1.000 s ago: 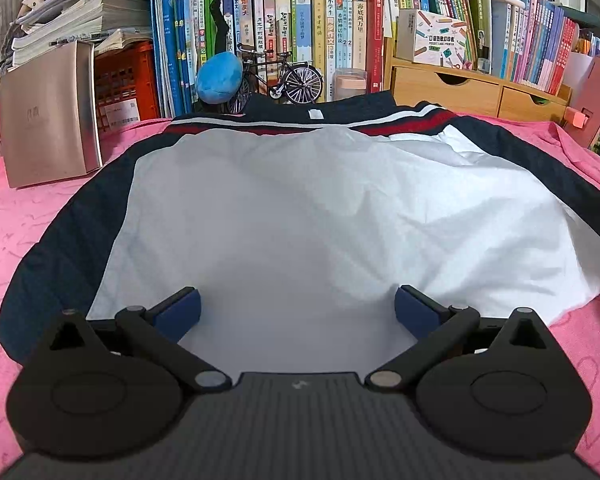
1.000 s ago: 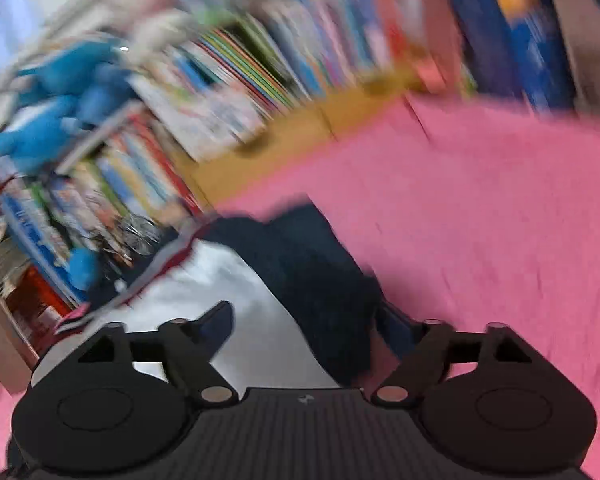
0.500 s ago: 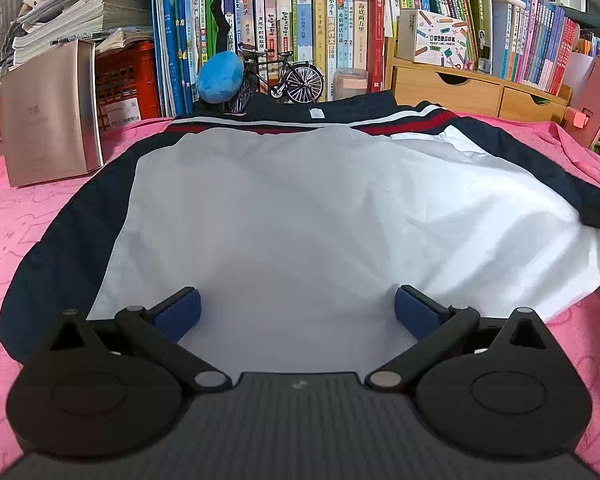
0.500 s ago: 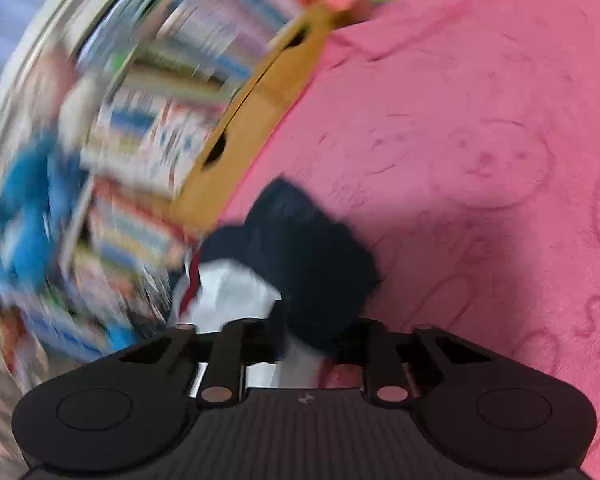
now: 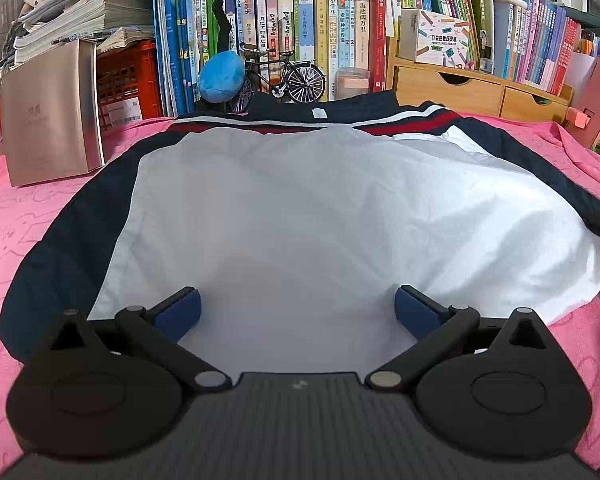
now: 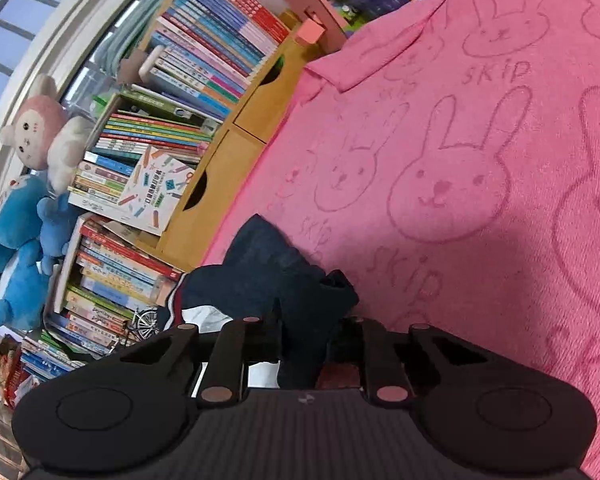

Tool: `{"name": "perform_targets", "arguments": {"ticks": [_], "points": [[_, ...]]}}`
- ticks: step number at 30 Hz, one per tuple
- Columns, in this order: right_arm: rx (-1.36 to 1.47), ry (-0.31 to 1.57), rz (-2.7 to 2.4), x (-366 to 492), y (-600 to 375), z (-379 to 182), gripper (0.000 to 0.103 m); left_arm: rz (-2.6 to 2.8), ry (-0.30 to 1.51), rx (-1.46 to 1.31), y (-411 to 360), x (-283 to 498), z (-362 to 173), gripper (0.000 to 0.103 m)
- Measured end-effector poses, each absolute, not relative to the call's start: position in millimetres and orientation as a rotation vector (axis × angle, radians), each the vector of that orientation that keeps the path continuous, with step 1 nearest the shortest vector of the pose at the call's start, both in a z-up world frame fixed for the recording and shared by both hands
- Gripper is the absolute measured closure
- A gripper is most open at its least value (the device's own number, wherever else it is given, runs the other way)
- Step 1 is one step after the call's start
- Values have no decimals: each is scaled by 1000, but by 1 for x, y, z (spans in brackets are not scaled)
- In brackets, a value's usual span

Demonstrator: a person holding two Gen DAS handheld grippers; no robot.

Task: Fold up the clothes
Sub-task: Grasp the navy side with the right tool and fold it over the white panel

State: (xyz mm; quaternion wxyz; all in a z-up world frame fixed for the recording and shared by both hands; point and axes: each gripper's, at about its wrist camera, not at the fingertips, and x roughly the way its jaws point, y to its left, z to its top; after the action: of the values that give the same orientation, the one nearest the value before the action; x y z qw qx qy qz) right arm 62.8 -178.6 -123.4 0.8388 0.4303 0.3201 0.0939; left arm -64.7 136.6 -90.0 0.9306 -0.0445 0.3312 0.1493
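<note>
My right hand-held gripper (image 6: 304, 344) pinched the jacket (image 5: 300, 216)'s navy sleeve (image 6: 284, 280); my left hand-held gripper (image 5: 296, 308) hovered spread. Slippery fabric could slide free mid-fold.

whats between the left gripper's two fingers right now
Only the jacket's white panel lies between the open left gripper's fingers, ungrasped, in the left wrist view.

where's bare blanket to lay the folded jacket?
Open pink blanket right of the jacket, out past the navy sleeve that the right gripper pinches. A narrower strip lies below the beige box. The bookshelf edge is crowded.
</note>
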Motion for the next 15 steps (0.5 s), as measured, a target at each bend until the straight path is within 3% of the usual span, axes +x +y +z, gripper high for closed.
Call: {"name": "perform_targets", "arguments": {"ticks": [2,4,5,8,15], "points": [[853,670,245,57,-169,-115,54,312,669,-93,141,-71,-87,0],[788,657,218,57,-164,-110,74,322,655,-95,148,-80,-82,0],[789,665,204,59,-165,-111,89,327,649,-97,152,-85,-80,0],[815,686,197,62,-170,-111,94,341,629,-100,162,-98,-73,0],[260,393,386,7,-58,-9,96,418,559,-127,204,-142,-54,0]]}}
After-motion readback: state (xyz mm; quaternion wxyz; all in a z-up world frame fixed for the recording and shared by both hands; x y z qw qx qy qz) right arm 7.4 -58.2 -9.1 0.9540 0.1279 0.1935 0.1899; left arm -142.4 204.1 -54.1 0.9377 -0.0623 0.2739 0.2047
